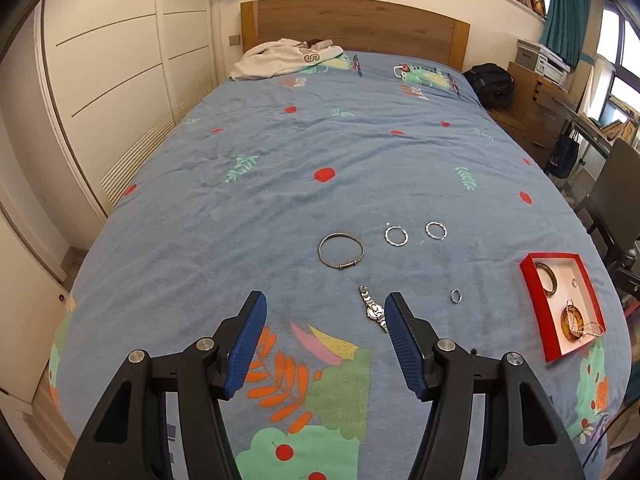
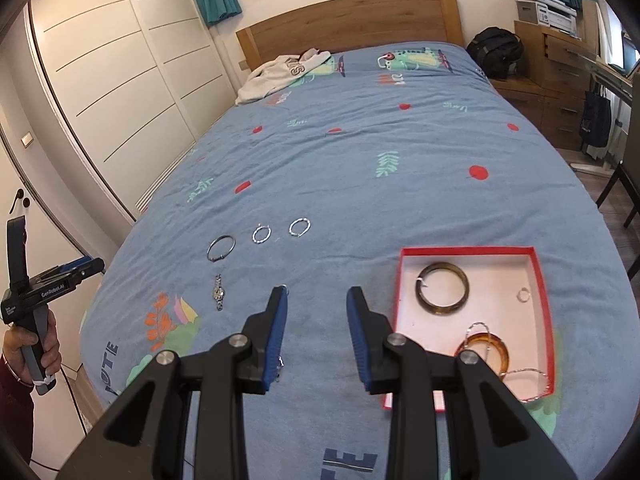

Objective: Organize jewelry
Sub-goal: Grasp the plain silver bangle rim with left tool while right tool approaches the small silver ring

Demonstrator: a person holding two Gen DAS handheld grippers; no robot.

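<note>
On the blue bedspread lie a silver bangle (image 1: 341, 251) (image 2: 221, 247), two twisted silver hoops (image 1: 396, 236) (image 1: 436, 231) (image 2: 261, 235) (image 2: 299, 227), a silver watch (image 1: 374, 309) (image 2: 218, 292) and a small ring (image 1: 456, 295). A red box (image 1: 530, 261) (image 2: 464, 250) holds a dark bangle (image 2: 442, 293), an amber bangle (image 2: 482, 354), a small ring (image 2: 523, 294) and a silver chain (image 2: 532, 380). My left gripper (image 1: 324, 312) is open, its right finger just beside the watch. My right gripper (image 2: 318, 300) is open and empty, left of the box.
A grey sweatshirt (image 1: 286, 58) lies by the wooden headboard (image 1: 356, 24). White wardrobe doors (image 1: 120, 60) stand left of the bed. A black backpack (image 1: 490, 80), wooden drawers (image 1: 548, 108) and a chair (image 1: 612, 200) stand on the right.
</note>
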